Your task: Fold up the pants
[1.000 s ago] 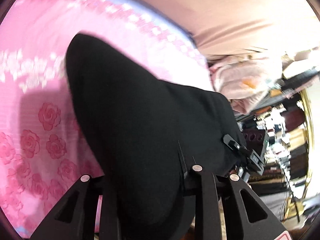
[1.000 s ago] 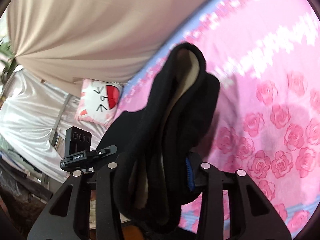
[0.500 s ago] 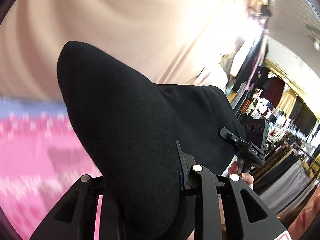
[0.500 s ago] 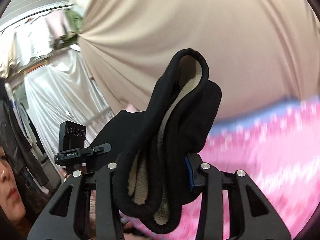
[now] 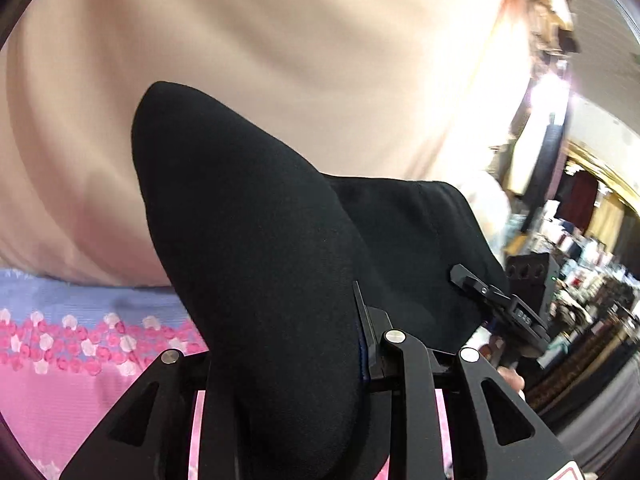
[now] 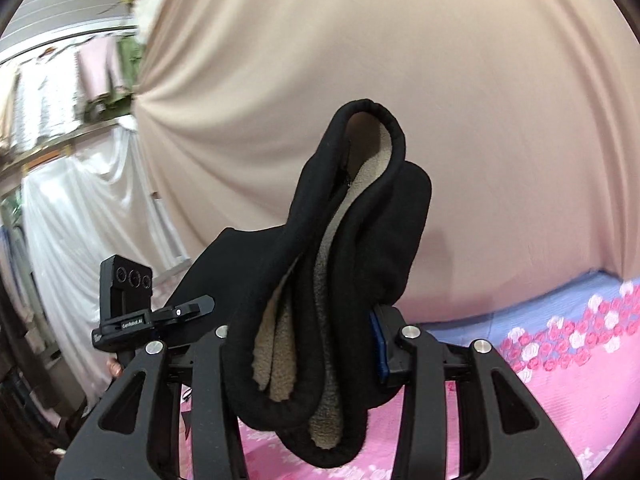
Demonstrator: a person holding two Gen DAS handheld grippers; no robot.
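Pants (image 6: 344, 280): black outside, pale fleece lining showing at the bunched edge. Garment is held off the pink floral bedspread (image 6: 560, 380), strung between the two tools.

Right gripper (image 6: 304, 344): clenched on a thick, doubled wad of the pants; lining visible between the layers, which is probably the waistband end, though the bunching makes that hard to confirm.

Left gripper (image 5: 288, 360): clamped hard on a thinner fold of plain black cloth (image 5: 256, 264), which rises in a peak ahead of the fingers. In the left wrist view the fabric runs on to the right toward the other tool (image 5: 516, 312); the right wrist view likewise shows the left tool (image 6: 128, 300) off to its left with cloth spanning the gap.

Surroundings: beige drape (image 6: 400, 100) behind the bed; white sheeting and hung clothes at the left edge of the right view; cluttered shelves far right in the left view, blurred.

Step in hand, as judged: lift and spread before laying down for a fold.

Notes for doing it well:
- keep both grips level so the top edge hangs straight;
- draw the hands apart until the span is taut, not stretched;
- let the hanging part clear the bed before lowering;
- lay the far end down first, then drag toward the body to smooth it.

Risk: the right-hand wad is bulky and could slip unevenly.
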